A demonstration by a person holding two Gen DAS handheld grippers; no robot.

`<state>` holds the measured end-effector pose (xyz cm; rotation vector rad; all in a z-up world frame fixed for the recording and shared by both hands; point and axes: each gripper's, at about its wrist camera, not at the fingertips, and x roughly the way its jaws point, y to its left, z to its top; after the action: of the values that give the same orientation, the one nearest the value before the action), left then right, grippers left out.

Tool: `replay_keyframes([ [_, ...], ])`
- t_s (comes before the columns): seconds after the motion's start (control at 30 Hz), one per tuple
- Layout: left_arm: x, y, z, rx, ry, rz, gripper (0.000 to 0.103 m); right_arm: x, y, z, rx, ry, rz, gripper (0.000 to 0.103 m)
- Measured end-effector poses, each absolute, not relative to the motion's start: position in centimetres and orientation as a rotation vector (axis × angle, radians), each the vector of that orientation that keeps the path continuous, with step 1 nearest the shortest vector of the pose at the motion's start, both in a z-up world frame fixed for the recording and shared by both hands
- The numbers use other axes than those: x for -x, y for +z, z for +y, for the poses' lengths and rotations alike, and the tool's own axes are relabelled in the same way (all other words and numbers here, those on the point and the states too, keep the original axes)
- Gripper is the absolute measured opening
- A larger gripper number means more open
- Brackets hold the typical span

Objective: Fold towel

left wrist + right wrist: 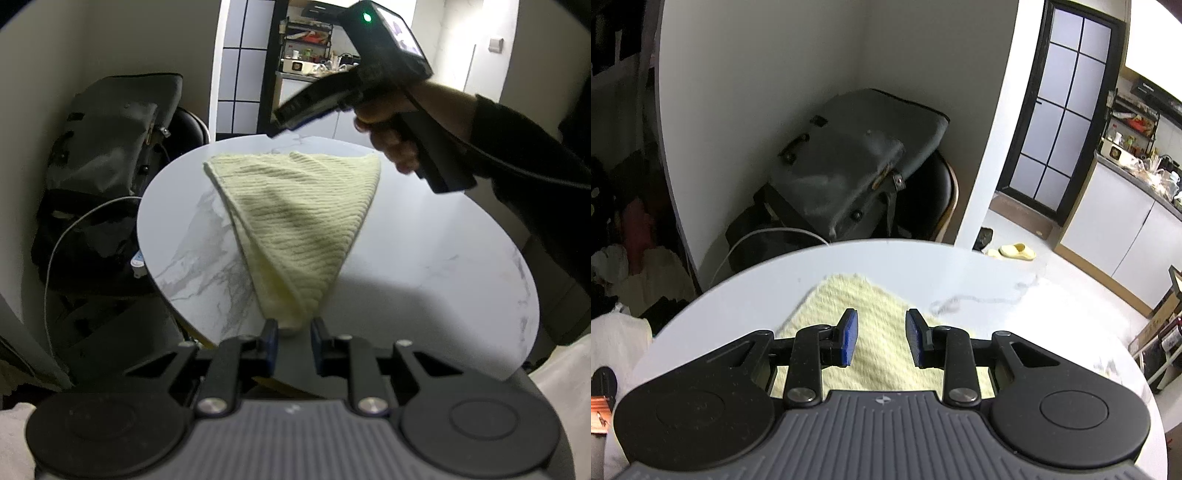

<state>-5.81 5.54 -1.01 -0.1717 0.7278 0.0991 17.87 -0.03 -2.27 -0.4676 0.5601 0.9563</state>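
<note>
**One towel, two grippers, one corner pinched**

In the left wrist view the left gripper (293, 328) sits nearest, its two blue-padded fingers (269, 334) clenched on one corner of the single pale yellow ribbed towel (295, 218), which rises off the round marble table (424, 258) and fans out toward 12 o'clock. The pinched tip is partly hidden between the pads. At 1 o'clock a hand holds the right gripper (284, 118) above the table; its fingers are cut off from sight there. In the right wrist view the right gripper (881, 338) stands released, jaws apart over the towel (879, 299). Beyond, at 11 o'clock, one grey bag (857, 162) rests on a chair. No writing is legible.
</note>
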Motion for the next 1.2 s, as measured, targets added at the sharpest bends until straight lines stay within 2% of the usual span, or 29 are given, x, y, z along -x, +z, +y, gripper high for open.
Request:
replay_keyframes([
  [0.17,5.6,-1.1,5.6,0.155,0.121,0.722,0.030,-17.4,-3.0,-2.1,0.459,0.951,0.572,0.032],
  [0.47,4.9,-1.5,5.7,0.139,0.129,0.719,0.031,-16.6,-3.7,-5.7,0.443,0.939,0.574,0.032],
  [0.57,4.7,-1.6,5.6,0.140,0.123,0.717,0.027,-16.3,-4.0,-6.5,0.441,0.941,0.575,0.032],
  [0.6,4.7,-1.6,5.7,0.142,0.120,0.716,0.022,-16.2,-4.0,-6.9,0.437,0.940,0.576,0.032],
  [0.9,5.0,-1.8,5.9,0.158,0.121,0.699,0.012,-15.1,-4.8,-9.8,0.388,0.936,0.601,0.032],
  [1.2,5.2,-1.7,5.9,0.166,0.129,0.694,0.010,-14.8,-5.7,-11.6,0.358,0.928,0.609,0.032],
])
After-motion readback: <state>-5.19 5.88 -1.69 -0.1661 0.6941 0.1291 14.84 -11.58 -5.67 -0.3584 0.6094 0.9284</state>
